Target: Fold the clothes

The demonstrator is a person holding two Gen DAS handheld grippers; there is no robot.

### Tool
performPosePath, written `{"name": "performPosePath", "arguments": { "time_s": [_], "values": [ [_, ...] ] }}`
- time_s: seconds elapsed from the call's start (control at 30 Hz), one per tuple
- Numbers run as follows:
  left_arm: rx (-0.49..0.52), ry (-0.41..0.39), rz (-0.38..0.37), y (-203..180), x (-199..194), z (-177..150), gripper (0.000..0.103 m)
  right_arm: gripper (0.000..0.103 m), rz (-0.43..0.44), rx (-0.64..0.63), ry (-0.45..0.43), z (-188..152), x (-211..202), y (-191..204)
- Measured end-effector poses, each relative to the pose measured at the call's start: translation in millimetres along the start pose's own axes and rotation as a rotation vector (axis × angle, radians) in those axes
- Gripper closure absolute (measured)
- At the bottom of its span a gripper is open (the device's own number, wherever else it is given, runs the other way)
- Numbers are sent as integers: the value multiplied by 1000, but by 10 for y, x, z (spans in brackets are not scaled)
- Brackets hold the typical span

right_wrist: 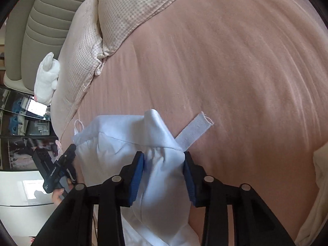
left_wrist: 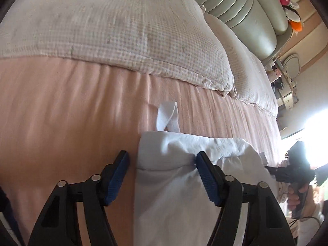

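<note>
A pale blue-white garment (left_wrist: pixel 184 184) lies crumpled on the pink bed sheet (left_wrist: pixel 71 112), with a white strap (left_wrist: pixel 167 119) sticking out of its far edge. My left gripper (left_wrist: pixel 162 160) is open and straddles the garment's left part: the left pad rests over bare sheet and the right pad touches a fold. In the right wrist view my right gripper (right_wrist: pixel 164 162) is shut on a bunched-up fold of the garment (right_wrist: pixel 114 143), beside the strap (right_wrist: pixel 194 131). Each view also shows the other gripper, held in a hand: the right gripper (left_wrist: pixel 272 170) and the left gripper (right_wrist: pixel 69 151).
A checked quilt (left_wrist: pixel 123 30) and a pillow (left_wrist: pixel 252 78) lie across the far half of the bed, against a padded headboard (left_wrist: pixel 246 4). Plush toys (left_wrist: pixel 287 0) sit on it. A white plush (right_wrist: pixel 46 82) lies beside the pillow. A cream cloth (right_wrist: pixel 319 184) shows at the right edge.
</note>
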State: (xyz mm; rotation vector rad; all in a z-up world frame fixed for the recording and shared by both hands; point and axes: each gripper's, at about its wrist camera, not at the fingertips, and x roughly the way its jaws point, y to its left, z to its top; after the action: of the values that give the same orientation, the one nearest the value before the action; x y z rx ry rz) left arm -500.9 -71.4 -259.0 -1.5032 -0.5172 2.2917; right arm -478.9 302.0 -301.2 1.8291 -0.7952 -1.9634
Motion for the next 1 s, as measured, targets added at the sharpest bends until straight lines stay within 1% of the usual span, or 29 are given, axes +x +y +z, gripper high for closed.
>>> {"name": "performPosePath", "arguments": {
  "time_s": [0.03,0.07,0.1,0.13,0.17,0.23,0.27,0.3,0.33,0.4,0.43,0.47,0.5,0.53,0.6,0.63,0.67,0.7,0.73,0.77,0.8,0.83,0.87,0.93,0.97,1.0],
  "values": [
    [11,18,-12,-33,33,7,79,97,15,-9,22,-12,86,15],
    [21,38,-31,-66,45,-2,95,97,13,-48,34,-34,141,69],
    [28,57,-49,-97,49,-18,95,97,3,-102,40,-59,174,144],
    [59,70,-52,-150,36,-38,95,97,-21,-158,37,-78,184,228],
    [113,70,-30,-223,-6,-61,95,97,-53,-215,28,-93,179,318],
    [223,54,18,-371,-126,-101,95,97,-171,-349,-36,-108,105,526],
    [267,32,46,-443,-212,-108,95,97,-237,-418,-73,-113,60,633],
    [310,3,81,-525,-307,-110,95,97,-294,-501,-129,-145,-17,770],
    [366,-35,132,-613,-402,-123,95,97,-346,-591,-196,-193,-112,924],
    [492,-120,252,-793,-590,-163,95,98,-391,-767,-316,-340,-285,1202],
    [542,-140,307,-843,-610,-171,95,98,-406,-854,-375,-419,-370,1337],
    [585,-146,359,-871,-589,-172,95,98,-405,-855,-372,-385,-366,1322],
    [598,-128,389,-844,-505,-150,94,98,-393,-804,-332,-285,-310,1220],
    [575,-70,388,-742,-345,-111,93,98,-381,-754,-293,-185,-254,1118],
    [509,71,368,-501,25,-44,91,95,-357,-653,-216,16,-142,914],
    [487,98,352,-423,120,-9,89,94,-345,-602,-177,116,-86,812],
    [454,67,316,-383,57,49,88,93,-332,-551,-139,216,-30,709],
    [412,16,271,-353,-68,116,87,90,-283,-482,-151,277,-76,611],
    [369,-35,226,-323,-193,182,85,85,-209,-409,-201,293,-213,532],
    [318,-86,178,-277,-335,240,77,81,-149,-352,-248,292,-354,480],
    [307,-126,197,-261,-434,268,65,74,-126,-318,-287,280,-474,462],
    [320,-159,253,-267,-505,281,60,73,-162,-333,-314,242,-542,511],
    [334,-192,308,-273,-575,295,58,73,-223,-370,-336,192,-586,592],
    [422,-207,395,-339,-589,252,58,73,-385,-526,-381,34,-570,839],
    [444,-191,386,-362,-559,228,58,73,-446,-598,-406,-45,-539,945],
    [446,-156,342,-379,-519,187,58,72,-505,-637,-423,-101,-507,1018]
  ]
}}
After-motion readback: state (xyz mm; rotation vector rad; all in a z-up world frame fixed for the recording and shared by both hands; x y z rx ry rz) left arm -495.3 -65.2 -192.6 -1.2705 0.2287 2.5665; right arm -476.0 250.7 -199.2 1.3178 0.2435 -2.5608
